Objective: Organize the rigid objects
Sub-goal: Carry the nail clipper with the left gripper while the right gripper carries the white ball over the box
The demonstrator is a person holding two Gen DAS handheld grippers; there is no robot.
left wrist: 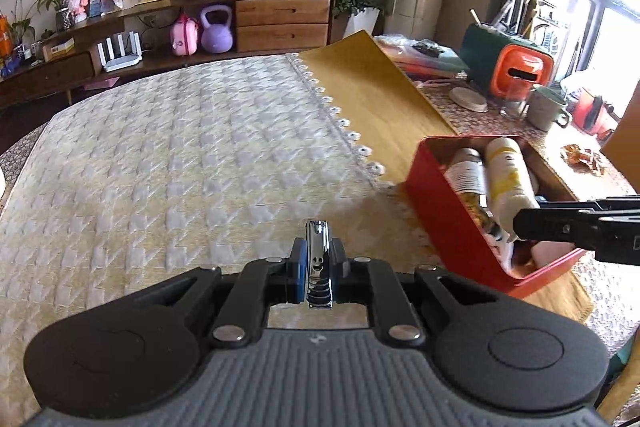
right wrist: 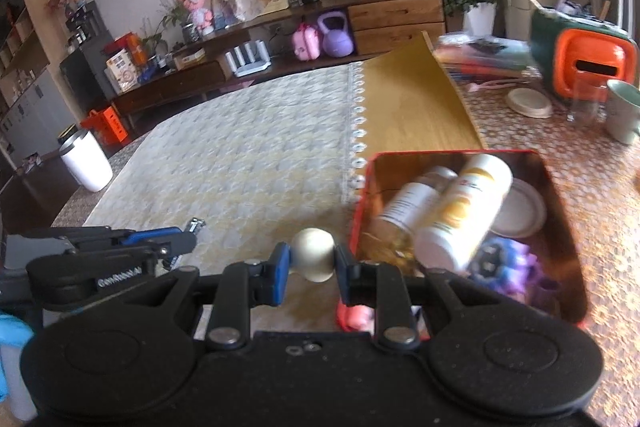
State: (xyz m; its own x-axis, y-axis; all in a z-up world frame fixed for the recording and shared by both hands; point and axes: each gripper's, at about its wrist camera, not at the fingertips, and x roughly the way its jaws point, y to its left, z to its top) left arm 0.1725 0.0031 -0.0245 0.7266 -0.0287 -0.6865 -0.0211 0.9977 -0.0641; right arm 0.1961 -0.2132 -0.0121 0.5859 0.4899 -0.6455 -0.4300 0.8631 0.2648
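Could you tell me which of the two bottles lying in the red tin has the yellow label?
The larger cream bottle, right of the smaller white-labelled bottle.

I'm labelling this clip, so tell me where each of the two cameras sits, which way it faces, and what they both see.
Left wrist: sits on the left gripper, looking forward and down across the patterned tablecloth toward the sideboard; its own jaws clamp chrome nail clippers, and the right gripper pokes in over the red tin.
Right wrist: sits on the right gripper, same heading; its jaws clamp a cream knob, with the left gripper at lower left.
Shared: tablecloth, red tin with bottles, purple kettlebell, orange box.
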